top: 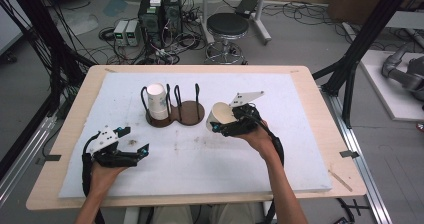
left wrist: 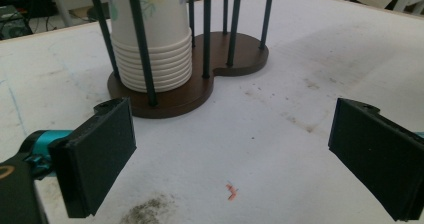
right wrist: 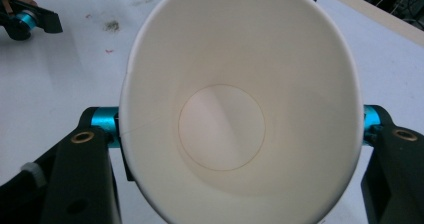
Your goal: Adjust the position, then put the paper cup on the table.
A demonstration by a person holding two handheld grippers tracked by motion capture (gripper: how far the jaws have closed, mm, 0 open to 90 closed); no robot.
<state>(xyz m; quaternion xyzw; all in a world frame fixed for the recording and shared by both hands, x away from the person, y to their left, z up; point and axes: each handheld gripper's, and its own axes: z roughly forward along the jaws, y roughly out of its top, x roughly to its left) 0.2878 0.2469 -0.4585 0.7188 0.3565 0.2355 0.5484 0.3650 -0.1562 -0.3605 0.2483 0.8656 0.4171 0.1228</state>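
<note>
White paper makes up the cup (right wrist: 240, 104) that the right gripper (top: 227, 124) holds: its inside is plain and unmarked, with a round flat bottom and a faint seam running down one wall, and its rim is squeezed into a slight oval. In the right gripper view the cup sits between the two black jaws, which press on its outer wall from both sides, with its open mouth facing that gripper's camera. In the high view the cup (top: 220, 115) is tipped on its side, held up off the white mat (top: 300, 134) just to the right of the wooden cup stand (top: 189, 115), mouth turned toward the person. A stack of paper cups (top: 158, 103) with a flower print stands upside down in the stand's left ring of dark rods, while the right ring has none. The left gripper (top: 131, 144) is low over the mat, near its front left, well apart from the held cup, its jaws spread wide with nothing between them, pointing toward the stand.
</note>
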